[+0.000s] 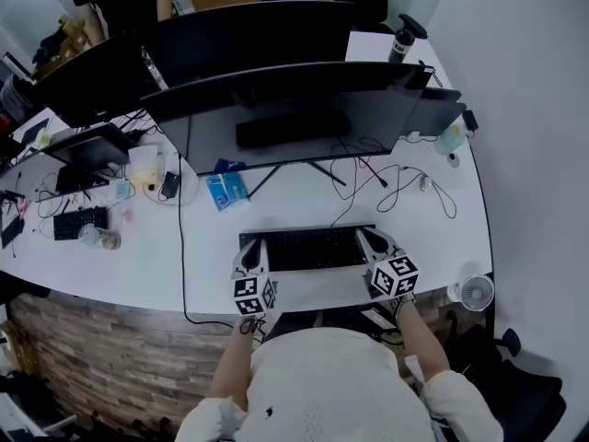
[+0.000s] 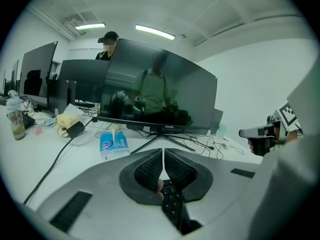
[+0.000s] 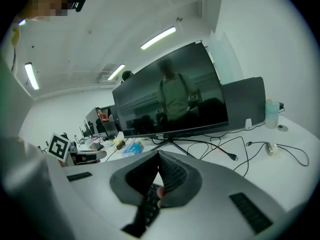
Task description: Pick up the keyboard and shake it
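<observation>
The black keyboard (image 1: 308, 247) hangs level between my two grippers, above the front part of the white desk (image 1: 442, 238). My left gripper (image 1: 254, 258) is shut on its left end, my right gripper (image 1: 375, 250) on its right end. In the left gripper view the jaws (image 2: 163, 151) meet tip to tip, with the keyboard's keys (image 2: 172, 204) pinched between the pads lower down. The right gripper view shows the same grip (image 3: 159, 154) on the keyboard (image 3: 147, 206). Each gripper view catches the other gripper out to its side.
A wide curved monitor (image 1: 294, 109) on a thin-legged stand stands just behind the keyboard, with loose cables (image 1: 396, 187) at its right. A blue tissue pack (image 1: 225, 190), a small white fan (image 1: 476, 293), a bottle (image 1: 403, 40) and a second keyboard (image 1: 81, 222) also sit on the desk.
</observation>
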Tool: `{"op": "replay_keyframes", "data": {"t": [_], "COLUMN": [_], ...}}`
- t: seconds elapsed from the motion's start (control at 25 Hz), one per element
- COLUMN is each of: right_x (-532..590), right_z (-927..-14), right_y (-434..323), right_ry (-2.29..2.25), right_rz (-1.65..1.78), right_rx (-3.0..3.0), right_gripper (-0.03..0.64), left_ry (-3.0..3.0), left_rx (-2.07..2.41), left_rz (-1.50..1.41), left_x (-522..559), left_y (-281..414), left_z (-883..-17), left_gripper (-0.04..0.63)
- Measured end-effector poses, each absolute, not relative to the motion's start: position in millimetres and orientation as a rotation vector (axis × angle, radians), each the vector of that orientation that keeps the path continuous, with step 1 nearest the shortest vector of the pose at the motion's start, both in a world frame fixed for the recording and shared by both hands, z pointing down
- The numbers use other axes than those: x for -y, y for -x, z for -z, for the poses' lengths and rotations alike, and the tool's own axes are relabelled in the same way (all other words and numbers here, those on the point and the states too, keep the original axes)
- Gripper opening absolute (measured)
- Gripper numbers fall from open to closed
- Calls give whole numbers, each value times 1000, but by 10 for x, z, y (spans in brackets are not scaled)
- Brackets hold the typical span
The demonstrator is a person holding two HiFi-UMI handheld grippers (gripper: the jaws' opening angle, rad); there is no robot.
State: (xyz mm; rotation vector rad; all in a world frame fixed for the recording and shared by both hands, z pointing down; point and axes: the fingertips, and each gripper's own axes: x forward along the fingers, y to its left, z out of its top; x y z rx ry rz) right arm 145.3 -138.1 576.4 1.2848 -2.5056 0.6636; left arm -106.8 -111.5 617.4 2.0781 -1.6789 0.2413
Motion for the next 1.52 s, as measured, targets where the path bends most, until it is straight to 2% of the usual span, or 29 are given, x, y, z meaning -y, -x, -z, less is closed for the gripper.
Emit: {"op": "replay_keyframes", "data": {"t": [0.76, 1.52], "right_x": [1583, 1190], "right_z": [-4830, -4373], "right_y": [-1586, -1152], "right_ry": [-1492, -1450], "right_rz": [-551, -488], "right_rx": [2668, 2763], "right_gripper": [1, 1], "left_ry": [-2177, -2256], "left_rx": [1734, 1812], "left_rz": [-73, 61], "left_x": [1209, 1093], "left_y": [999, 1085], "left_z": [-5349, -4680], "left_gripper": [21, 21]}}
